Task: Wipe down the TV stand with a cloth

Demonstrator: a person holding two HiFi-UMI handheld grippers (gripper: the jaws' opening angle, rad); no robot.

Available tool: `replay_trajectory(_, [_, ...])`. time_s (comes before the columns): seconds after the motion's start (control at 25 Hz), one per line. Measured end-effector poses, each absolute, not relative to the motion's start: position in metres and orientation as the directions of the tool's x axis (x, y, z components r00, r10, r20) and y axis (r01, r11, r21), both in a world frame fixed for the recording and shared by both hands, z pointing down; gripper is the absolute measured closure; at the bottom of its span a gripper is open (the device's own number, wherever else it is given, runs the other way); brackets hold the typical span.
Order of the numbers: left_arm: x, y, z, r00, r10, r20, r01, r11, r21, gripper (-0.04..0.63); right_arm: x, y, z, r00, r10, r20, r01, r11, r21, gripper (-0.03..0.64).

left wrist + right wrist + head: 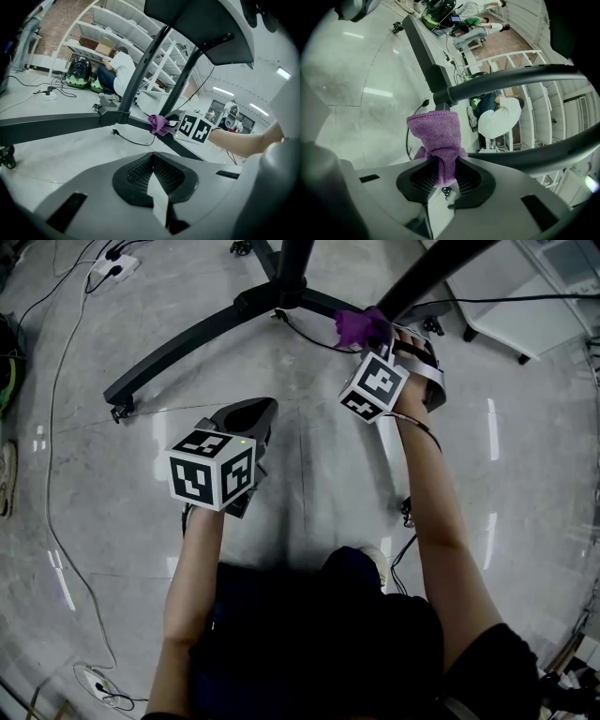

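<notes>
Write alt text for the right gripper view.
The right gripper is shut on a folded purple microfibre cloth, its tip near the hub of the black metal TV stand. Behind, a person in white crouches by shelving.

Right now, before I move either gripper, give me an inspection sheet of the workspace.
Surface: glossy grey floor.
Job's things: black TV stand, legs spread on the floor; purple cloth on one leg.
Clutter: green-and-black gear by the shelving.
Grippers: right gripper shut on the purple cloth; left gripper shut, empty.
Cables: black cable beside the stand's hub; white power strip with leads.
Surroundings: white shelving; a person crouched at it.
</notes>
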State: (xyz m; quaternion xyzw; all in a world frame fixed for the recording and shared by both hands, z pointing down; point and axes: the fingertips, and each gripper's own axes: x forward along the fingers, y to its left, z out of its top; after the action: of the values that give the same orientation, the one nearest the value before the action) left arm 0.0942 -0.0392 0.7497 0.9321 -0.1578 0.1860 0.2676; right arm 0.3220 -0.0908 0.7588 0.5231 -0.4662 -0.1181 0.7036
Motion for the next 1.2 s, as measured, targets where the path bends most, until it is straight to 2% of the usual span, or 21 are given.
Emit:
replay_trajectory(0.48, [0.115,-0.016,0.756,0.892,-0.127,0.435,-0.332,-0.835,0.438,0.588,0.351,-0.057,0.738,0.591,-0.643,0.486,-0.348,0.340,0.874,0.511])
replay_trajectory(0.64, [0.121,-0.011,0.755,0.893,-0.115,0.434,-0.320,-0.842,0.434,0.588,0.362,-0.051,0.740,0.586,-0.631,0.509,-0.307,0.408,0.860,0.511])
replay_trajectory(0.8, [0.126,-0.005,0.756,0.893,-0.101,0.438,-0.307,-0.849,0.431,0.588,0.361,-0.048,0.748,0.569,-0.656,0.496,-0.199,0.475,0.857,0.511])
replay_trajectory(1.0, [0.129,0.000,0.757,0.891,-0.086,0.446,-0.298,-0.852,0.431,0.588,0.364,-0.050,0.755,0.524,-0.616,0.588,-0.275,0.531,0.801,0.511])
replay_trajectory(1.2, [0.132,0.001,0.759,0.895,-0.067,0.440,-0.287,-0.842,0.457,0.588,0.364,-0.049,0.757,0.476,-0.608,0.635,-0.266,0.588,0.764,0.512])
